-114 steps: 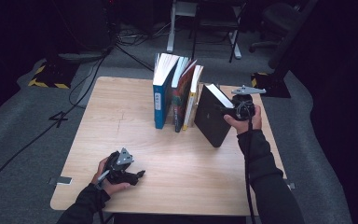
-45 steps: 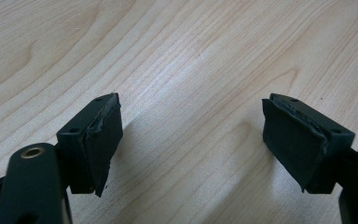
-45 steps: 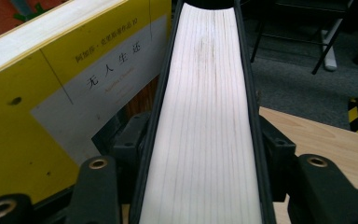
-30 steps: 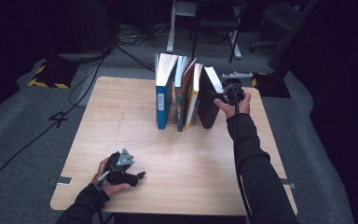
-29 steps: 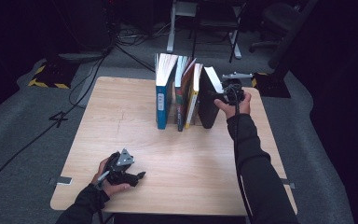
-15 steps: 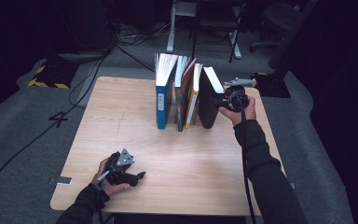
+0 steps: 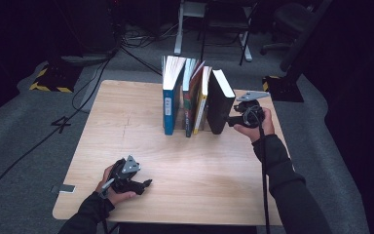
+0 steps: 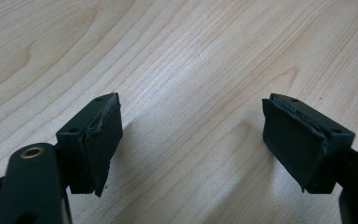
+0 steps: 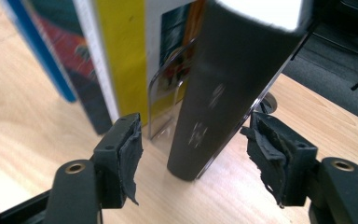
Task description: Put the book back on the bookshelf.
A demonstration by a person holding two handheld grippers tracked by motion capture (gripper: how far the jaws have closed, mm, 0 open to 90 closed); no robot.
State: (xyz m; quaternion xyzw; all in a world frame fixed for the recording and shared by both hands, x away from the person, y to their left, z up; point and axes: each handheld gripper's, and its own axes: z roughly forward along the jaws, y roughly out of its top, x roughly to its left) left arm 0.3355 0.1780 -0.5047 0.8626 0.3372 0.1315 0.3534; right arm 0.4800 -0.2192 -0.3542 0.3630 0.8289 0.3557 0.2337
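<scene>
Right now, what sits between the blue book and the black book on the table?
In the high view, two thinner books stand between the blue book and the black book: a dark-spined book and a yellow-spined book.

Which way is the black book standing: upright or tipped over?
Upright: the black book stands on its bottom edge on the table, spine facing the person, beside the yellow book.
</scene>
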